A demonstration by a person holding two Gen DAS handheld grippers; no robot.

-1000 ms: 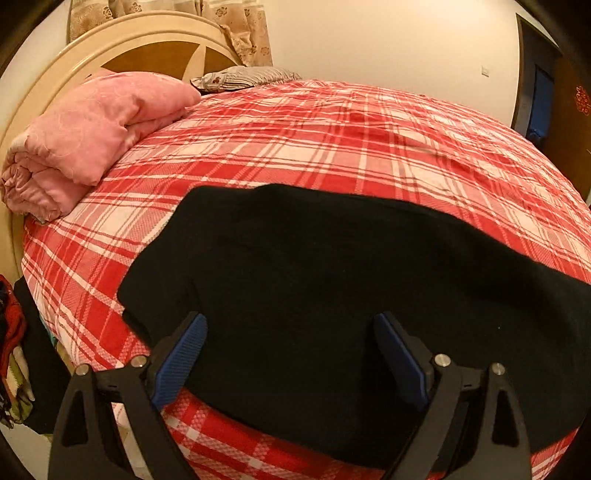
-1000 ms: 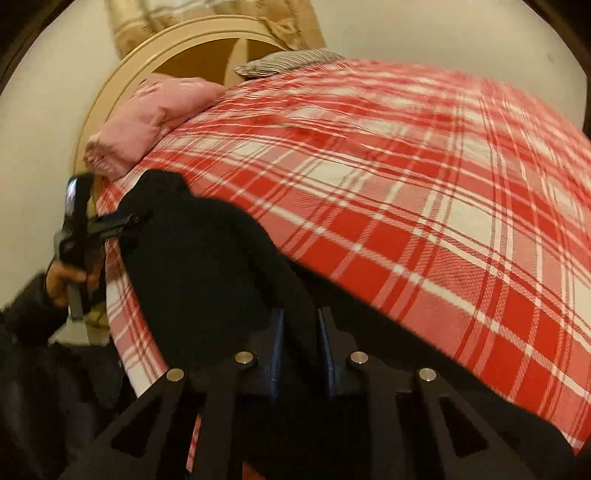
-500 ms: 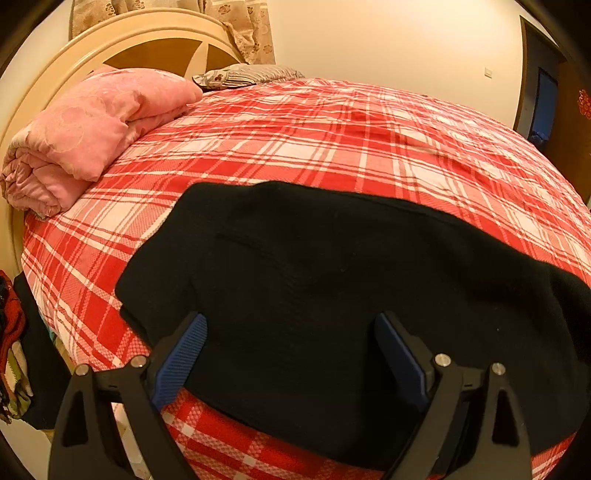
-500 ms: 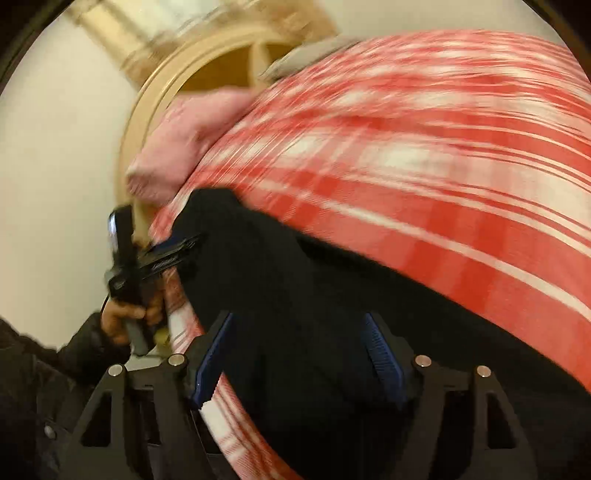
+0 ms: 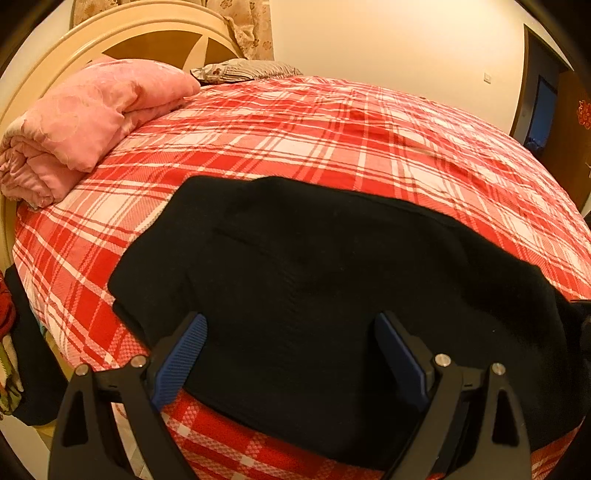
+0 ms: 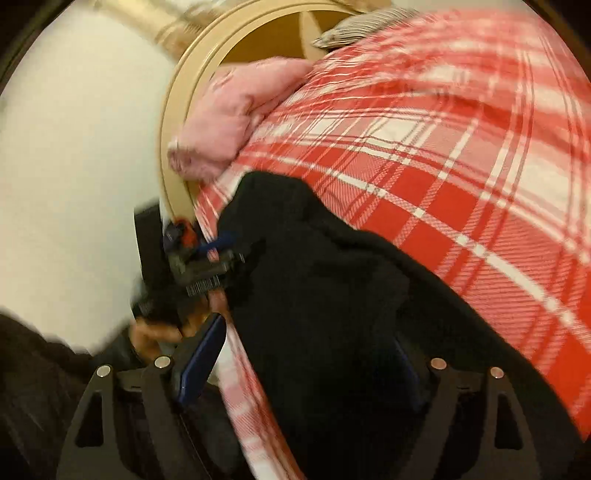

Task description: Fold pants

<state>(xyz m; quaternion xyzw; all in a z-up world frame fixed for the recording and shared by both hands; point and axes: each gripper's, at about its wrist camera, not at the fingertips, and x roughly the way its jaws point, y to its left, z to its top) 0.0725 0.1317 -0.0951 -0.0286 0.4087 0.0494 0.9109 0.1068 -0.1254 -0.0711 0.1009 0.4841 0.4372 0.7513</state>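
Black pants (image 5: 325,295) lie folded flat on the red plaid bed (image 5: 332,133), near its front edge. My left gripper (image 5: 290,350) is open, its blue pads wide apart just above the pants' near edge, holding nothing. My right gripper (image 6: 303,354) is open too, over the other end of the pants (image 6: 332,295), with nothing between its pads. In the right wrist view the left gripper (image 6: 207,266) and the hand holding it show at the bed's edge beside the pants. That view is motion-blurred.
A folded pink quilt (image 5: 85,118) lies at the head of the bed by the cream round headboard (image 5: 122,33). A grey striped pillow (image 5: 243,70) lies behind it. Dark clothes (image 5: 22,354) hang off the bed's left side. A doorway (image 5: 543,103) is at far right.
My right gripper opened and let go of the pants, then swung left toward the bed's edge. The pants settled flat. My left gripper stayed open and barely moved.
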